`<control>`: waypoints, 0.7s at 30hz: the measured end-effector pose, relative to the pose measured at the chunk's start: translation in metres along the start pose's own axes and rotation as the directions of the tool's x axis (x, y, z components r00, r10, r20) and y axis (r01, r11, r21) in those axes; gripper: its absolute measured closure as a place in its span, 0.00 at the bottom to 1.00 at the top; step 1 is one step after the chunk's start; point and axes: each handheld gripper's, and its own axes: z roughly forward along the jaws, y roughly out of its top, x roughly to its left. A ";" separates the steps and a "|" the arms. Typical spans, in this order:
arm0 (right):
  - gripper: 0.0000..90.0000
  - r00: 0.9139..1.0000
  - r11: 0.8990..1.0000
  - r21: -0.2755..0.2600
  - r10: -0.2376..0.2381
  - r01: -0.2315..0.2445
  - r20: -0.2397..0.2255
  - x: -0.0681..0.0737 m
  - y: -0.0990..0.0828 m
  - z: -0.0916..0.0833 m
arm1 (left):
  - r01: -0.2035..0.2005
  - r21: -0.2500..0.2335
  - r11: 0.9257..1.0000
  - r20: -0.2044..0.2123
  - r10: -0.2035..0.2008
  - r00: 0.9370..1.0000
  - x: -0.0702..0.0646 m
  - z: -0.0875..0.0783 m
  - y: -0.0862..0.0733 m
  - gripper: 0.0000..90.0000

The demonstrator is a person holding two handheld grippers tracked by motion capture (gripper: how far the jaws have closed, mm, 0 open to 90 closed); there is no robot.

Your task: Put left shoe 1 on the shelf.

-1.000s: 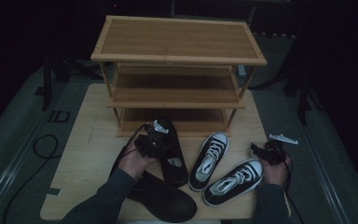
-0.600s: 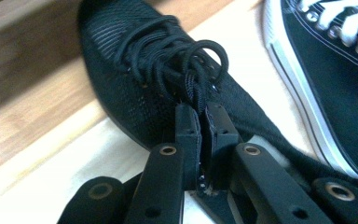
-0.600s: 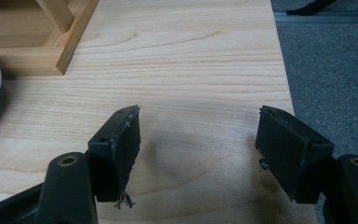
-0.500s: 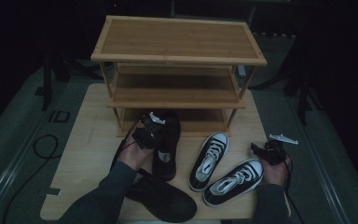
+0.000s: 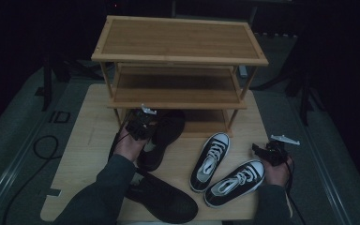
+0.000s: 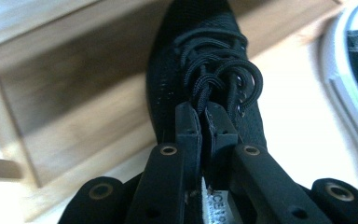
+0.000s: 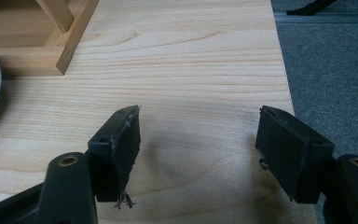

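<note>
The black shoe (image 6: 200,60) at the top middle of my left gripper view is matt mesh cloth with round woven laces. The rack (image 5: 178,51) in the upper middle of the high view is smooth bamboo-like wood with a faint sheen. The table (image 7: 191,60) across my right gripper view is pale, smooth wood with clear grain. The sneakers (image 5: 225,171) at the high view's lower right look like black canvas with white rubbery soles.
</note>
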 end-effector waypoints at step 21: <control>0.34 1.000 1.000 0.000 -0.001 0.001 0.000 0.000 0.000 0.000 | 0.168 -0.071 0.983 -0.146 -0.177 0.973 0.046 -0.013 -0.024 0.96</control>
